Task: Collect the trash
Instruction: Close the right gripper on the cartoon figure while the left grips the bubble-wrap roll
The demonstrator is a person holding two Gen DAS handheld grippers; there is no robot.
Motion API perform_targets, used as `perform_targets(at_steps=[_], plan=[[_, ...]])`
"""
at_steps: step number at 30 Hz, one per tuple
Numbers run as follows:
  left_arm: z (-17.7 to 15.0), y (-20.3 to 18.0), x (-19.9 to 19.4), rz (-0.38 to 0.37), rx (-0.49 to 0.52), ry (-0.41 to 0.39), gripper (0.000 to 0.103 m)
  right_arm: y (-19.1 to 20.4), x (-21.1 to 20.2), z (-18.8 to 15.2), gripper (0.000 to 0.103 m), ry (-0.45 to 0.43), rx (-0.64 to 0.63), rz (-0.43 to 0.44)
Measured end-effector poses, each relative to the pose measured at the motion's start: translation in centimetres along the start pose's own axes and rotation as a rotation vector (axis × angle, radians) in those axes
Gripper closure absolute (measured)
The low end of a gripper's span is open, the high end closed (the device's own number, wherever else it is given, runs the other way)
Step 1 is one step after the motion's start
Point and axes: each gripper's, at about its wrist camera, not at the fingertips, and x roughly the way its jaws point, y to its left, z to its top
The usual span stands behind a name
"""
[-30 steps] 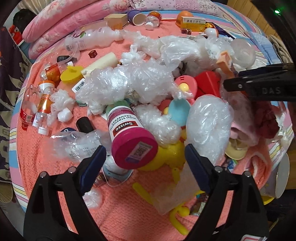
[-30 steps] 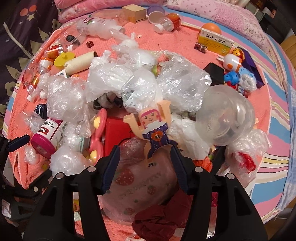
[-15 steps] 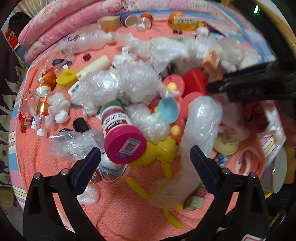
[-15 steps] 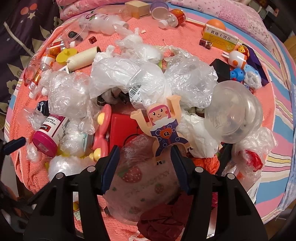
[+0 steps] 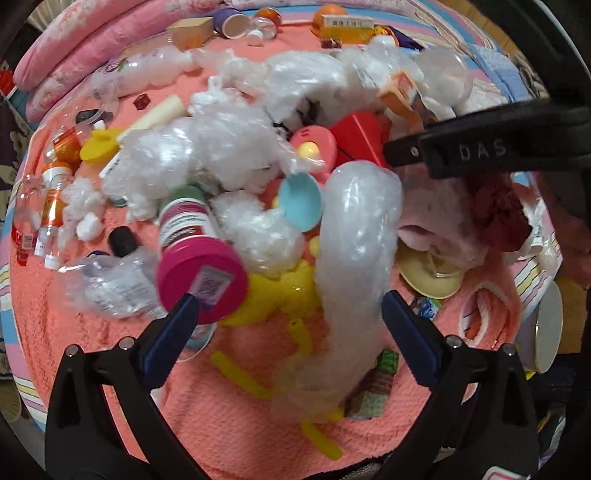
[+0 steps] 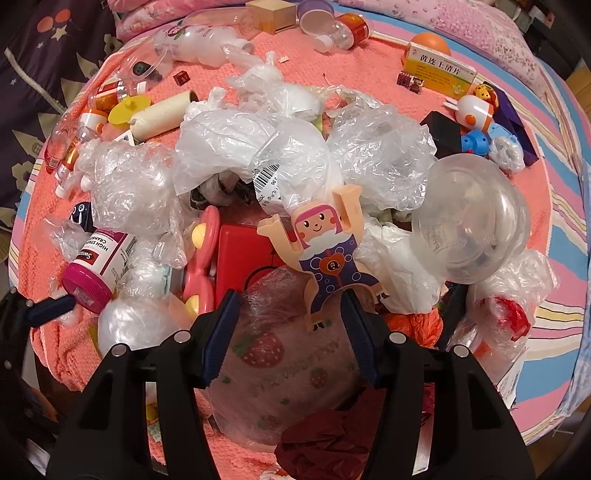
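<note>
Inside strawberry bag (image 6: 280,373), crumpled dark-red wrapper (image 6: 325,443).

"Swisse HIGH STRENGTH" on pink-capped bottle (image 6: 99,264); "DAS" on right gripper (image 5: 480,151); "黄连上清片" on yellow box (image 6: 437,70)

Ahead of my jaws I count one supplement bottle with a magenta lid (image 6: 96,266), one red box (image 6: 246,255), one cartoon card figure (image 6: 322,246), one clear plastic dome (image 6: 470,218), one yellow medicine box (image 6: 437,70), one cream roll (image 6: 163,111), one wooden block (image 6: 272,14) and one orange ball (image 6: 428,40). One pink strawberry-print bag (image 6: 284,373) sits between my right fingers. Crumpled clear plastic bags (image 6: 229,142) number at least five; the heap hides their edges.
</note>
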Motion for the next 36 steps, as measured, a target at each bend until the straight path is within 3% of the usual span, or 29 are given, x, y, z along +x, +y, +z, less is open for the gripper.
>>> perform_targets(at_steps=[3, 11, 17, 22, 27, 34, 36], plan=[[0.2, -1.1, 0.7, 0.026, 0.018, -0.01, 0.008, 0.0, -0.1, 0.0, 0.046, -0.003, 0.0, -0.003], [0.5, -2.7, 2.3, 0.002, 0.05, -0.019, 0.009, -0.1, -0.1, -0.2, 0.046, -0.015, 0.004, 0.002], [0.6, -1.4, 1.9, -0.05, -0.013, -0.038, 0.034, -0.8, 0.0, -0.3, 0.046, -0.011, 0.033, 0.021], [0.7, -0.7, 1.9, -0.092, -0.044, -0.032, 0.044, -0.8, -0.1, -0.3, 0.047, -0.019, 0.043, 0.019], [0.9, -0.9, 2.5, -0.147, -0.06, -0.016, 0.061, -0.7, -0.2, 0.1, 0.047, -0.028, 0.062, 0.023], [1.2, -1.1, 2.5, -0.151, -0.044, -0.018, 0.066, -0.7, 0.0, -0.1, 0.082, -0.027, 0.067, 0.001], [1.0, -1.2, 2.3, -0.147, -0.043, -0.018, 0.067, -0.9, -0.1, -0.3, 0.087, -0.032, 0.072, 0.002]])
